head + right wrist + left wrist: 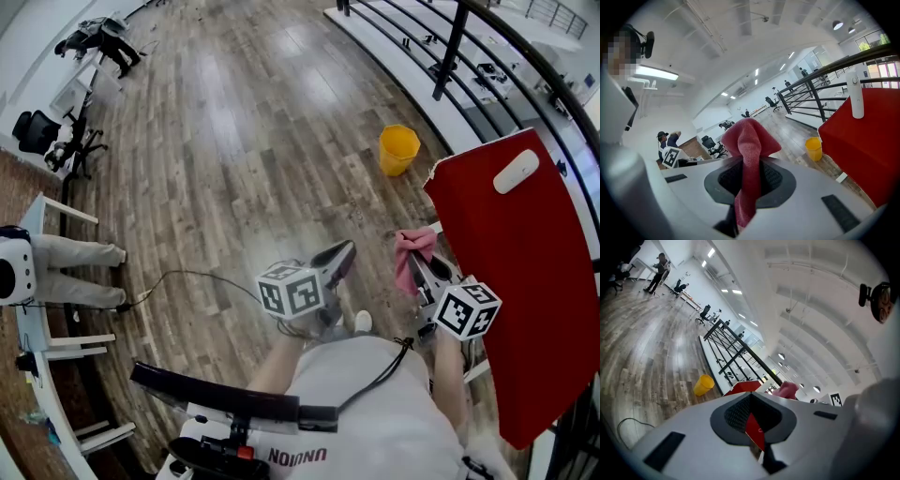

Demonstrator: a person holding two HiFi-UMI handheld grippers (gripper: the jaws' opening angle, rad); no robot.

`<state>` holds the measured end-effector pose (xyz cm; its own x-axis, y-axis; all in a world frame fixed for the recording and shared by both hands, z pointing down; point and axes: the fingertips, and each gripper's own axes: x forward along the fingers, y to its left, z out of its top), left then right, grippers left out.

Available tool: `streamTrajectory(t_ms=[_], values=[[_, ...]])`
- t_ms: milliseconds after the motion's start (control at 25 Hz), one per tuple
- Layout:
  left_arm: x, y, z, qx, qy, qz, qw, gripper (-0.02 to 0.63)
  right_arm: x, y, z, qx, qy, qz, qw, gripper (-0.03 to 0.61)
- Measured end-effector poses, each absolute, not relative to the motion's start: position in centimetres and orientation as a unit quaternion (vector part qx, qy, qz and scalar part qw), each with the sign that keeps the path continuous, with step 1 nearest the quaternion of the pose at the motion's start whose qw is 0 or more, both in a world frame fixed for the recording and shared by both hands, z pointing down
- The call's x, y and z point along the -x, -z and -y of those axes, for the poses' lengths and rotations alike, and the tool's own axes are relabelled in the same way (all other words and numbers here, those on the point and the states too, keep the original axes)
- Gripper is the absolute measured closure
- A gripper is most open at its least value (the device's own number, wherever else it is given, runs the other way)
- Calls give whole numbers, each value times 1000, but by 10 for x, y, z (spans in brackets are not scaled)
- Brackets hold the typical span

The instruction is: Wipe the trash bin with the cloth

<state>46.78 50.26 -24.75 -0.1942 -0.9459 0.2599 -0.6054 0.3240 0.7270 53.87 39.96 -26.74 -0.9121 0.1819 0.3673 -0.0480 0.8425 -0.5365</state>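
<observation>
The red trash bin stands at the right, with a white oval piece on its upper face. A pink cloth is clamped in my right gripper, which is held just left of the bin's edge; I cannot tell whether the cloth touches it. In the right gripper view the cloth hangs through the jaws of that gripper, with the bin at the right. My left gripper is shut and holds nothing, off to the left of the cloth. In its own view the left gripper points toward the bin.
A yellow bucket stands on the wooden floor beyond the bin. A black railing runs along the far right. A cable lies on the floor at the left, near a seated person's legs and white furniture.
</observation>
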Motion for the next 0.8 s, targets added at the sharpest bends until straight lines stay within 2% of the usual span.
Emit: streamTrajectory(t_ms=[800], values=[[-433,221,-540,-512,254,729,376,611,-515,252,-412,-4,-279,935,218,534]])
